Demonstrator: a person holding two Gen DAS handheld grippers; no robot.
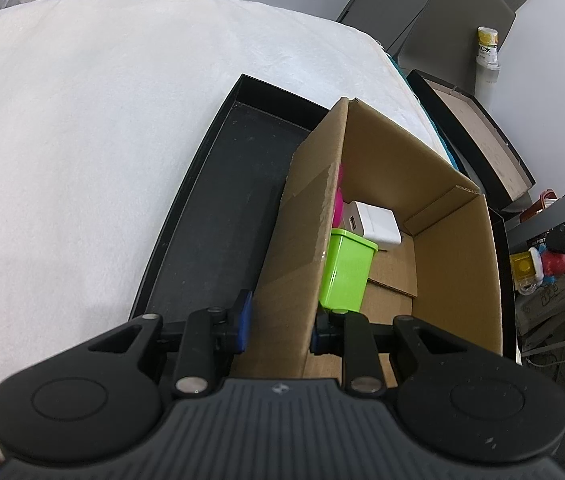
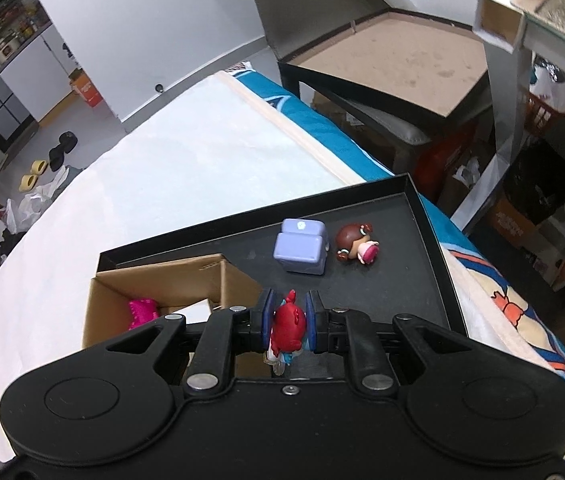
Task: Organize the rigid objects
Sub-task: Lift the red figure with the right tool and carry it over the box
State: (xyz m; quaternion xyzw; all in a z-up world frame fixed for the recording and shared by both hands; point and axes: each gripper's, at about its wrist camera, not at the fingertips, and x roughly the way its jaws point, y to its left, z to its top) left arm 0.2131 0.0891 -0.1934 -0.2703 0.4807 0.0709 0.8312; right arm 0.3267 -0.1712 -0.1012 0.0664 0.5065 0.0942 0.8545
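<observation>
My left gripper (image 1: 280, 322) is shut on the left wall of an open cardboard box (image 1: 458, 248) that stands in a black tray (image 1: 218, 216). Inside the box lie a green bin (image 1: 346, 272), a white charger (image 1: 374, 222) and a pink item (image 1: 337, 200). My right gripper (image 2: 287, 320) is shut on a red toy figure (image 2: 288, 324), held above the tray (image 2: 434, 236) beside the box (image 2: 114, 292). A lilac block (image 2: 300, 246) and a brown-haired doll (image 2: 356, 244) lie on the tray floor beyond it.
The tray sits on a white cloth (image 1: 82, 140) over a bed with a blue patterned sheet (image 2: 322, 128). A dark side table (image 2: 394, 64) and cluttered shelves (image 2: 542, 160) stand to the right. Slippers (image 2: 48, 156) lie on the floor.
</observation>
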